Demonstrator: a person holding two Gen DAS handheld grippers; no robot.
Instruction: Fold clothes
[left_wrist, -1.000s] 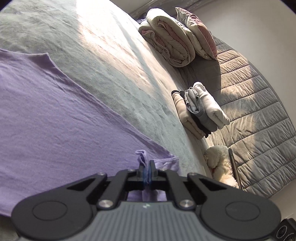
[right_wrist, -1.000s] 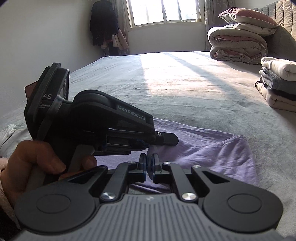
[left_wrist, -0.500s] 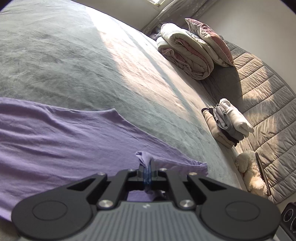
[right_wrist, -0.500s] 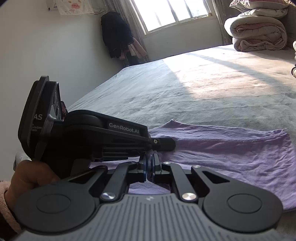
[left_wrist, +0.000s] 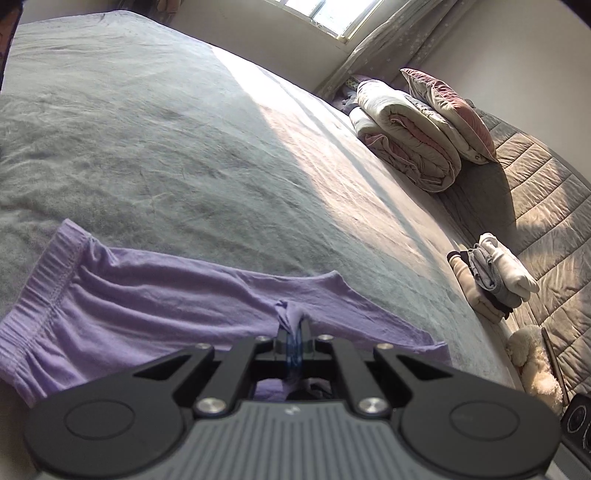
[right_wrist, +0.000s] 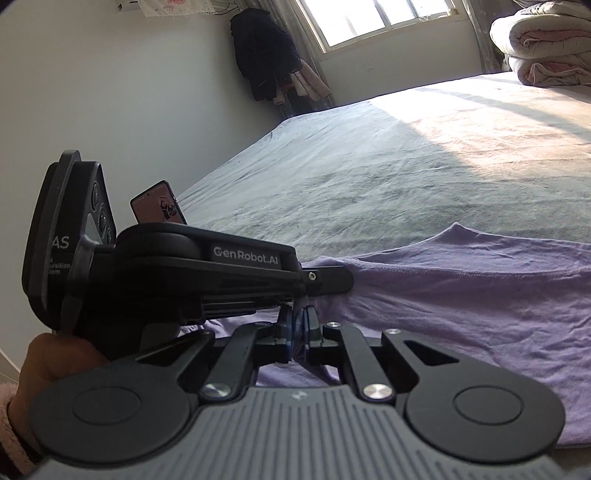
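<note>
While both claws stay pinched tight on cloth, the left gripper and right gripper carry the purple garment across the grey bed. It seems mid-fold; next, laying the edges down aligned.

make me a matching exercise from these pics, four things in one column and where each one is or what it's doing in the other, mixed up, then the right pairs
Things:
1. purple garment
2. rolled duvet
3. stack of folded clothes
4. dark jacket

Places or states:
A. hanging in the corner by the window
B. pinched by both grippers, spread on the bed
C. piled small against the quilted headboard
D. at the head of the bed with a pillow leaning on it

Pairs: 1-B, 2-D, 3-C, 4-A

The left gripper and the right gripper are each shut on a fold of the purple garment.
</note>
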